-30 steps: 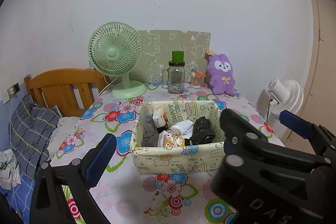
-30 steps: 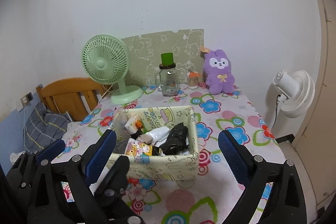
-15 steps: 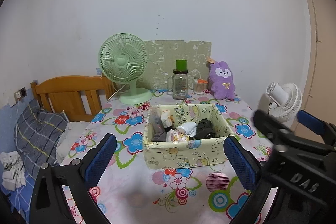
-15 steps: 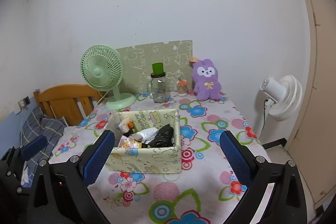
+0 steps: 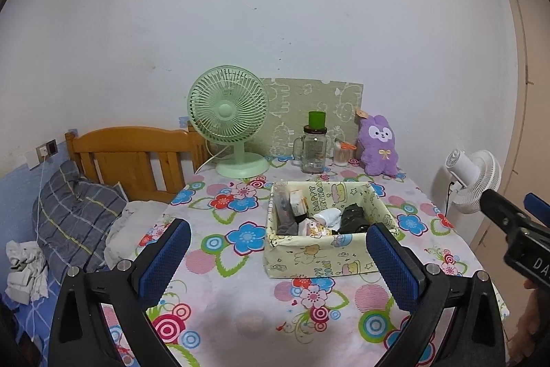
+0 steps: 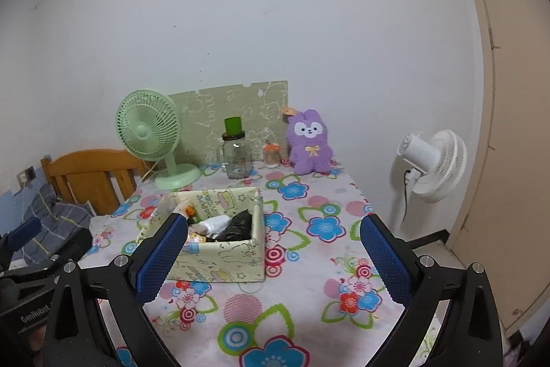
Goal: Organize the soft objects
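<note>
My left gripper (image 5: pixel 275 255) and right gripper (image 6: pixel 273 250) both hang back from the table (image 5: pixel 247 308), fingers spread wide and holding nothing. The soft things sit packed in the one cloth box (image 5: pixel 319 258) near the table's middle: I count a grey bundle, a white one and a black one, plus a few packets I cannot separate. If I reach in from here, a finger could catch the floppy box wall and drag the box, or snag two bundles together. At the far edge stand one green fan (image 5: pixel 228 122), one jar (image 5: pixel 313 147) and one purple plush rabbit (image 5: pixel 378 145), with one white fan (image 6: pixel 431 165) beside the table.
</note>
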### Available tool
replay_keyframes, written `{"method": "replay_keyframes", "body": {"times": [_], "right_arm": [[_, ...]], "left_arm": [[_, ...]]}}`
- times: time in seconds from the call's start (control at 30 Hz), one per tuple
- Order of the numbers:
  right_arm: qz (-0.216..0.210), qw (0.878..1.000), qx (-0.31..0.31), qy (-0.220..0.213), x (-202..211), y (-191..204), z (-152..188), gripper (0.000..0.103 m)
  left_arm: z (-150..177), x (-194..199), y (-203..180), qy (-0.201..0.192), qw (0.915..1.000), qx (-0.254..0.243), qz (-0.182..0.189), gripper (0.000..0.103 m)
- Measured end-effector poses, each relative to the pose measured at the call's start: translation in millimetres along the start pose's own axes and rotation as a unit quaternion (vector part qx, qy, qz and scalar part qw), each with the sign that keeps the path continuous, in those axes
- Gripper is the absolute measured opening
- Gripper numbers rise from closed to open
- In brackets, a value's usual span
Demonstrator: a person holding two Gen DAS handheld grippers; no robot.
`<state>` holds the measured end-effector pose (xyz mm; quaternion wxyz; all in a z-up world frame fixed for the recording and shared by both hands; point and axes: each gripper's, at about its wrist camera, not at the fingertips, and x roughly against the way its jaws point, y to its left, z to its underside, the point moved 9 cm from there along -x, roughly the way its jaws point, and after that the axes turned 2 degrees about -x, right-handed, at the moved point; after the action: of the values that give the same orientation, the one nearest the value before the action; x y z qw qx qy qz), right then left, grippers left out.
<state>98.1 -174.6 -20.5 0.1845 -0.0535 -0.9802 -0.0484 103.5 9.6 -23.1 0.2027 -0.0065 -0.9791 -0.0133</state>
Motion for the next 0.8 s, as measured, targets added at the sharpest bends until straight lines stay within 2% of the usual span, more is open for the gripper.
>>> {"method": "replay_keyframes", "body": {"times": [0.8], "right_arm": [[-0.001, 1.000, 0.000, 0.004, 0.8, -1.4, 3.1, 0.103]], "left_arm": [[1.7, 2.0, 3.5, -0.003, 1.0000, 0.004, 0.008, 0.103]]}}
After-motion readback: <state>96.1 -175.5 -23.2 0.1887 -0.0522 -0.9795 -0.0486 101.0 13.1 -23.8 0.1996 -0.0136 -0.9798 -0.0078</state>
